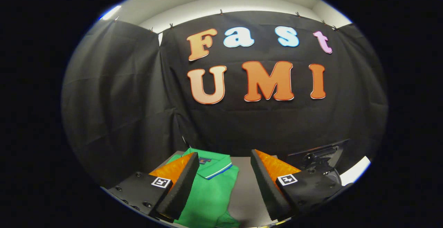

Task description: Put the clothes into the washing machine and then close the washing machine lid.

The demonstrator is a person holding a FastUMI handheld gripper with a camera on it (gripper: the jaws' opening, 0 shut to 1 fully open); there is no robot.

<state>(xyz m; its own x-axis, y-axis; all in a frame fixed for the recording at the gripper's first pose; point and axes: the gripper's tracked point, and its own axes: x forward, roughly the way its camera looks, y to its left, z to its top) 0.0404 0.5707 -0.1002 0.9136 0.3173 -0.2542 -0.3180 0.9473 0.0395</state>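
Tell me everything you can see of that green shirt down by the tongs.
The green shirt looks like a soft knit polo: folded collar edged with white and blue stripes, and a small dark label inside the neck. It lies flat on a pale grey table, collar toward the black cloth wall, body running back under the camera. The tongs are open above it; one finger overlaps its side in the picture, but I cannot tell whether it touches the cloth.

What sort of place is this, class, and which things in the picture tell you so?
Probably a staged recording booth, not a real laundry room: black cloth wall hung behind, a green polo shirt laid flat on a grey table, and the open claw held above them.
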